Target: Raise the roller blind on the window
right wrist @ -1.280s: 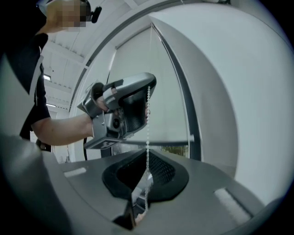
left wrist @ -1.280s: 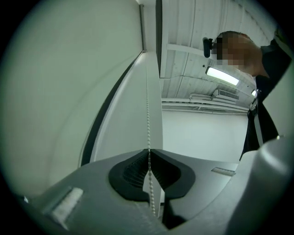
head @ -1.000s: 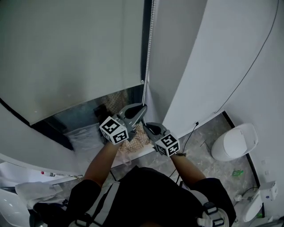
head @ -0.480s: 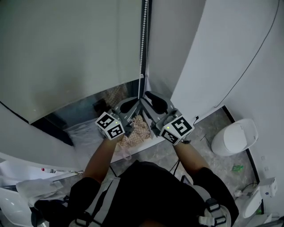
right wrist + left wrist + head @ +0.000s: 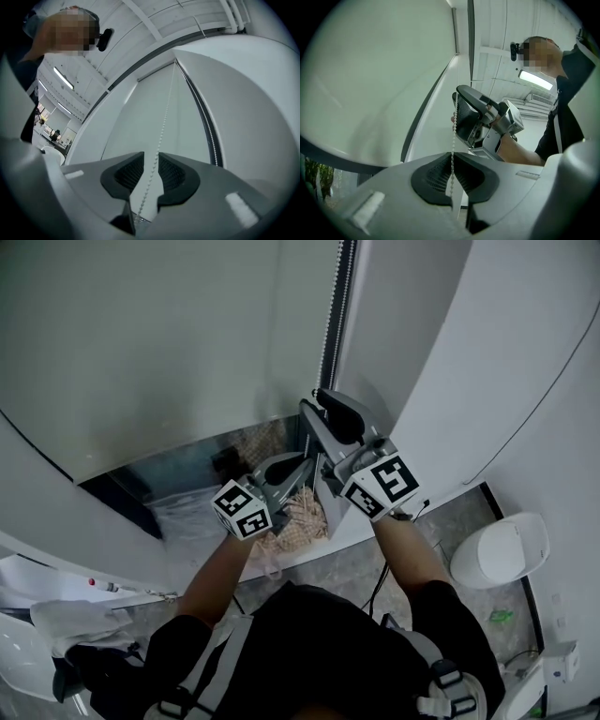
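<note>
Your left tongs sit at the centre of the head view, clamped shut on the bead chain. The left gripper view shows the beads pinched between the two dark pads. Your right tongs are just above and to the right of them on the same chain. Their jaws have just swung wide and eased back a little. The right gripper view shows them standing apart, with the chain running up the gap and neither pad pressing on it. The roller blind fills the upper left of the head view as a broad pale sheet. Its lower edge slants across the middle left, and a strip of bare window glass shows beneath it. The chain hangs along the dark frame strip at the blind's right edge. A white wall rises just beside that strip, so your right tongs work in a tight corner between blind and wall. A tan woven thing lies just below your left tongs. A thin black cable curves up the wall at the upper right. On the grey floor at the lower right stand a white toilet and, below it, a small green item. A white cloth lies at the lower left edge, well apart from the chain.
</note>
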`<state>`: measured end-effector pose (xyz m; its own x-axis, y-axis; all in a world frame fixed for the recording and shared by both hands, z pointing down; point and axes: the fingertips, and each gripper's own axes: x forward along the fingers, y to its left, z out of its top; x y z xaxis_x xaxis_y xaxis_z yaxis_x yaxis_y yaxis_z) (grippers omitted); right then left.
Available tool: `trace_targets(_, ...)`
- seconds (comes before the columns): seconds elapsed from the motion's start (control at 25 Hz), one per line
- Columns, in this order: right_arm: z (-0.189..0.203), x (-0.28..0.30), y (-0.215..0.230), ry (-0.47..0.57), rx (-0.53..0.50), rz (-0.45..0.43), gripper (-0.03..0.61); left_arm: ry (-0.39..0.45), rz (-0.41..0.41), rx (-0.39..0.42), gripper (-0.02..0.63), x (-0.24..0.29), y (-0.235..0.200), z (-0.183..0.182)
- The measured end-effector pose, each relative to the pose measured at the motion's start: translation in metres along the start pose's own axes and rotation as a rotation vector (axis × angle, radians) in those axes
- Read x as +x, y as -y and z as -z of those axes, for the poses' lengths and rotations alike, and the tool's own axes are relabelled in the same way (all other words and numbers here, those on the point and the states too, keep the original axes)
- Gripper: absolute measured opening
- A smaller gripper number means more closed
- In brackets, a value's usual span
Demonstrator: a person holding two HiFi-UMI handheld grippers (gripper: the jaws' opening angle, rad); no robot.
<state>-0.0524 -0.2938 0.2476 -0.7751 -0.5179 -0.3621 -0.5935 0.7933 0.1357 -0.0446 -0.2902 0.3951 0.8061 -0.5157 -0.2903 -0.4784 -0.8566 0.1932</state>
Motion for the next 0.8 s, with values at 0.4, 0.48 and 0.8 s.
trace_targets(0.4,0.003,-0.012,0.011,0.009,-0.003,0.067,0.012,0.012,0.007,-0.027,0.015,-0.001,0.002,0.007)
trace_targets(0.48,0.015,-0.018,0.013,-0.013,0.019,0.076,0.011,-0.029,-0.013,-0.037,0.015,0.002,-0.001,0.022)
trace_targets(0.8,0.127,-0.060,0.012,-0.249,0.065,0.110,0.011,-0.278,-0.135,-0.198,0.017,-0.013,-0.023,0.137)
